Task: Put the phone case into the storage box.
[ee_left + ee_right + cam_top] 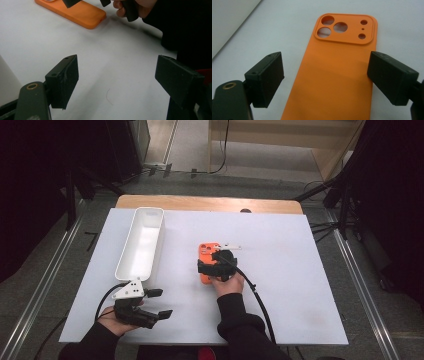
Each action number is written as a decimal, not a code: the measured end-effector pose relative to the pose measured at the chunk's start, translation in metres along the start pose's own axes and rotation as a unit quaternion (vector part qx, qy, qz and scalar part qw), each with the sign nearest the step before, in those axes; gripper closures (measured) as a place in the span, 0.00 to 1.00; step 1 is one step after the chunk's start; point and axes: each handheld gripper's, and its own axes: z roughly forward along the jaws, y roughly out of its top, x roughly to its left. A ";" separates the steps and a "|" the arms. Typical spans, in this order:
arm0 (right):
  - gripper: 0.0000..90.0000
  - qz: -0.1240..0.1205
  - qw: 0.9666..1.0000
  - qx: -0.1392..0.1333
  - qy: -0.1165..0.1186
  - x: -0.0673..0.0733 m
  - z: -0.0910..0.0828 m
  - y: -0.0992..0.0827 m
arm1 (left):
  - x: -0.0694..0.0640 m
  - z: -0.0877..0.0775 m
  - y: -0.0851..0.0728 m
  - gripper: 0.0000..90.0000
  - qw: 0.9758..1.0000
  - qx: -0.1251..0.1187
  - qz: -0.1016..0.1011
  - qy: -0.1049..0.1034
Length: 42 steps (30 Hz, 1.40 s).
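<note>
The left gripper [159, 304] is hovering at the tabletop's [300, 270] near edge, jaws apart around nothing. The right gripper [325, 80] is straddling the orange phone case [337, 72], its jaws apart and not touching it.

High view from above the white table [300, 270]; tongs views low and close, all sharing the orange phone case [337, 75].

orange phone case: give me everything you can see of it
The orange phone case is a one-piece cover, matte and rubbery-looking. It lies flat on the white table top, back side up, right of the white tray and apart from it. A raised corner block has three large round lens holes and three smaller ones. No damage shows. The right gripper hangs over its lower half, open jaws on either side of it; whether they touch it I cannot tell.
</note>
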 end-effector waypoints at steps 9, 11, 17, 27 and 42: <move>0.14 -0.013 1.000 -0.012 -0.015 0.003 0.001 -0.005 | 0.000 0.000 0.000 0.21 1.000 0.000 0.000 0.001; 0.14 -0.014 1.000 -0.014 -0.023 0.002 0.000 -0.006 | 0.000 0.000 0.000 0.21 1.000 0.000 0.000 0.001; 0.14 -0.007 1.000 -0.001 -0.029 0.000 0.004 -0.009 | 0.000 0.000 0.000 0.21 1.000 0.000 0.000 0.000; 0.12 -0.012 0.999 0.002 -0.033 0.002 0.007 -0.012 | 0.000 0.000 0.000 0.21 1.000 0.001 0.000 0.001; 0.11 -0.032 0.998 -0.002 -0.047 0.006 0.010 -0.015 | 0.000 0.000 0.000 0.21 1.000 0.003 0.002 0.000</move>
